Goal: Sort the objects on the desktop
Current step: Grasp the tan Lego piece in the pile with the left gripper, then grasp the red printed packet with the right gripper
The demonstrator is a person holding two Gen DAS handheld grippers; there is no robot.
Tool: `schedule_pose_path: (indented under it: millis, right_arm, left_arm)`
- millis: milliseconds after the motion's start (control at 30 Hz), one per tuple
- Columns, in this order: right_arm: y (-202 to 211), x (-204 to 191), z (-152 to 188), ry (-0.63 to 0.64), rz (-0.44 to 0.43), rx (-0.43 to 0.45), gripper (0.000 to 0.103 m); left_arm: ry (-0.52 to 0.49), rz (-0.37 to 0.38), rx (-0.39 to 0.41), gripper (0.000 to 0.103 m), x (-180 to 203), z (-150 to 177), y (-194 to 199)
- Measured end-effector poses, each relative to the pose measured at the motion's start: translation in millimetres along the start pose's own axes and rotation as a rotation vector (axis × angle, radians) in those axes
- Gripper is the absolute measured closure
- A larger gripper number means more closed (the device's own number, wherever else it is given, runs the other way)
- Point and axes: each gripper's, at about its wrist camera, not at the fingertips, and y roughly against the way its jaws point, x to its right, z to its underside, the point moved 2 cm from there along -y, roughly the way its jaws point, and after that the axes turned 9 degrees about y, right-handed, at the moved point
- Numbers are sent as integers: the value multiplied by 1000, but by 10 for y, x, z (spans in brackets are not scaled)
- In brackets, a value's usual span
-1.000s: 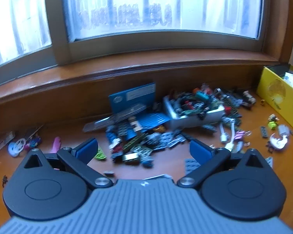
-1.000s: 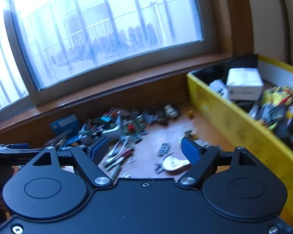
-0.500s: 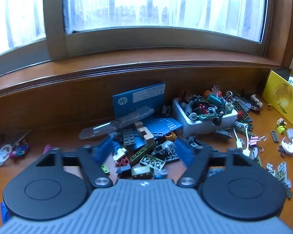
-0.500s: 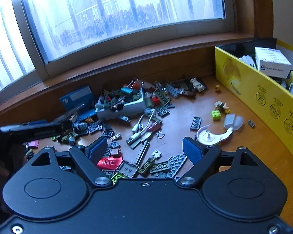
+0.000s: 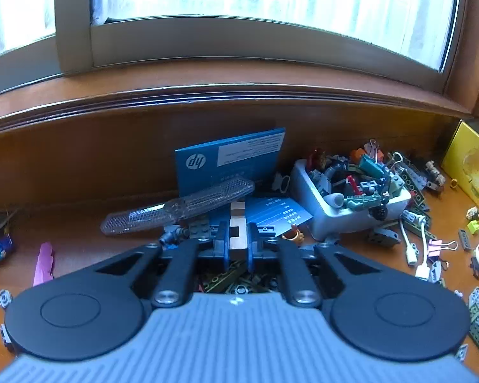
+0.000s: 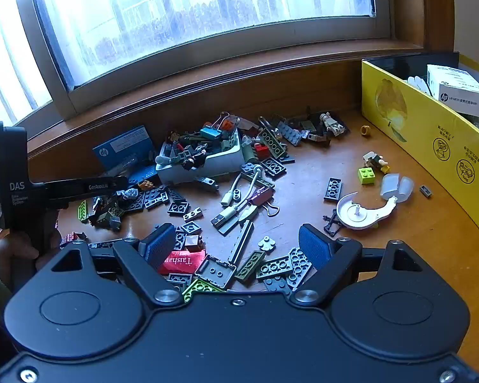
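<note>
My left hand-held gripper [image 5: 238,249] is clamped on a small tan block [image 5: 238,223]. The block stands between the two blue pads, which press its sides, and its long axis runs straight away from me, in line with the fingers. It sits at the near edge of a pile of dark bricks [image 5: 239,279] on the wooden table [image 5: 79,255]. So this piece lies dead ahead of my left hand and is already in its grip. I judge that the coming move is a lift clear of the pile.

Just beyond the block lies a clear plastic strip [image 5: 178,207], slanting across a blue card [image 5: 230,159] that leans on the back wall. To the right of these stands a white tray [image 5: 351,217] heaped with small parts.

My right hand-held gripper [image 6: 238,249] is spread wide and holds nothing. It hovers over loose plates and a red label [image 6: 180,260] near the table's front edge.

The yellow box [image 6: 424,134] runs along the table's right edge. It is much nearer to my right hand than to my left, so carrying the block there means crossing the clutter rightward.
</note>
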Motion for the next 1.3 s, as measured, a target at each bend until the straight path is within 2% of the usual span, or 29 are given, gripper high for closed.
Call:
schedule_pose_path:
  millis: [367, 633, 733, 900, 1033, 1100, 1233, 1267, 1300]
  right_arm:
    - [-96, -101, 30, 19, -43, -26, 19]
    - [-361, -490, 58, 104, -139, -46, 21]
    - [-499, -588, 21, 123, -140, -49, 29]
    - [-632, -531, 59, 93, -98, -82, 55]
    - [-680, -471, 79, 96, -80, -87, 65]
    - [-684, -461, 83, 106, -68, -89, 87]
    - [-662, -428, 88, 88, -71, -82, 88]
    - [-648, -427, 85, 87, -75, -77, 88]
    - [-635, -428, 77, 86, -80, -72, 88]
  left_arm:
    - [-1, 29, -12, 91, -43, 178, 322]
    - [21, 39, 12, 91, -160, 183, 481]
    - [28, 44, 20, 91, -192, 172, 519]
    - [28, 52, 14, 91, -211, 195, 521]
    - [28, 56, -7, 89, -221, 227, 459]
    - [24, 54, -13, 83, -218, 255, 418]
    - [-22, 44, 1, 81, -151, 276, 408]
    - [-28, 45, -4, 87, -140, 280, 399]
    - [-27, 42, -4, 87, -136, 281, 398]
